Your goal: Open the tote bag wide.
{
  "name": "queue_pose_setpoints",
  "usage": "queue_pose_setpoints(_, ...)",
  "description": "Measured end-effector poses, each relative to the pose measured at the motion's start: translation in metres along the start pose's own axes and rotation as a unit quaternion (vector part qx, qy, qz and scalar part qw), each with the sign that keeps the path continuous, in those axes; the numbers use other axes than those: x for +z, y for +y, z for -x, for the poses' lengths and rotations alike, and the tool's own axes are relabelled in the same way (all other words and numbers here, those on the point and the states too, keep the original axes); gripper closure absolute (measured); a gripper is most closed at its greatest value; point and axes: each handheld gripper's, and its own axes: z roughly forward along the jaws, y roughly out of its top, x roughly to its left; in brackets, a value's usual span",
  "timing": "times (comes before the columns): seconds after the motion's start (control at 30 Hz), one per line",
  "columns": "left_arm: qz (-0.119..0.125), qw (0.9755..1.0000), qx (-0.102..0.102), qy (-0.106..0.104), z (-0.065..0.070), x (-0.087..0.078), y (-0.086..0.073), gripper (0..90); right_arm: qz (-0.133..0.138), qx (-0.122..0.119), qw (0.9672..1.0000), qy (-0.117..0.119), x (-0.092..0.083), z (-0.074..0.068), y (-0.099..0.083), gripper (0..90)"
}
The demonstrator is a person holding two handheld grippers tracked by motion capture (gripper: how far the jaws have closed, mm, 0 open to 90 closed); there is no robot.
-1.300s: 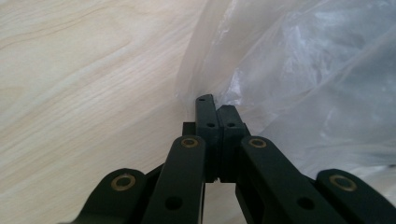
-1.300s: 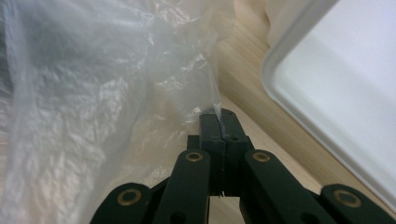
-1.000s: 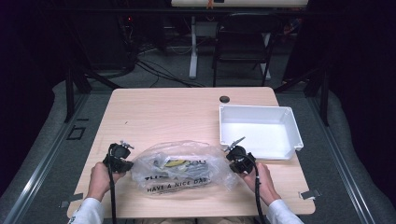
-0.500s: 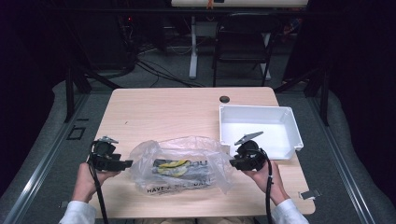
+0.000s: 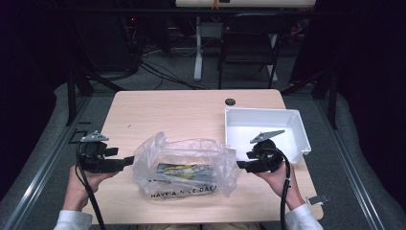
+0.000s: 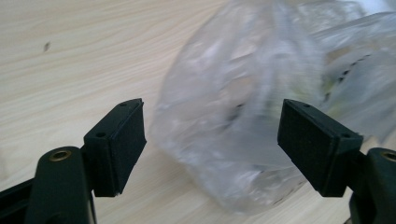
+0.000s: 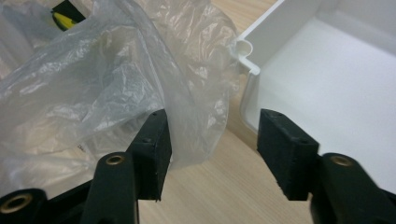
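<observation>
From above, the plastic bag (image 5: 184,165) sits on the surface (image 5: 182,112) between the left gripper (image 5: 128,161) and right gripper (image 5: 239,164), next to a white tray (image 5: 292,125). Left gripper view: jaws just opened, bag (image 6: 233,140) loose between them. Right gripper view: jaws just opened too, bag (image 7: 116,79) brushing one jaw, not pinched.

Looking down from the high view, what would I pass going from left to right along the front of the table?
Left tongs → clear plastic bag with a printed packet inside → right tongs → white tray.
</observation>
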Motion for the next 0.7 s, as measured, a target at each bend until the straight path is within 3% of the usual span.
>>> queue_pose_setpoints(0.07,0.001,1.0,0.009,-0.002,0.007,0.004,0.003,22.1,0.001,-0.001,1.0,0.002,-0.001,0.0,0.0,40.5)
queue_pose_setpoints(0.1,0.002,0.9999,0.01,-0.007,0.009,0.007,0.004,21.2,0.015,-0.004,0.9999,0.005,-0.004,0.0,0.0,39.6)
queue_pose_setpoints(0.23,0.008,0.9999,0.006,-0.004,0.014,0.02,0.006,21.4,0.036,-0.008,0.9993,0.008,-0.011,-0.003,0.002,36.6)
queue_pose_setpoints(0.3,0.002,0.9999,0.006,-0.01,0.014,0.028,0.008,21.9,0.052,-0.015,0.9985,0.011,-0.015,-0.008,0.005,35.6)
queue_pose_setpoints(0.37,0.001,1.0,0.007,-0.004,0.016,0.036,0.009,22.7,0.072,-0.024,0.9968,0.026,-0.014,-0.017,0.009,34.3)
queue_pose_setpoints(0.5,-0.017,0.9997,0.016,-0.006,0.02,0.052,0.009,27.2,0.051,-0.053,0.9966,0.036,0.008,-0.037,0.017,33.6)
queue_pose_setpoints(0.53,-0.021,0.9996,0.02,0.0,0.021,0.056,0.008,29.4,0.042,-0.055,0.997,0.035,0.018,-0.04,0.019,35.1)
queue_pose_setpoints(0.7,-0.06,0.9978,0.03,0.001,0.022,0.075,-0.001,53.7,-0.002,-0.046,0.9989,0.012,0.055,-0.04,0.018,68.9)
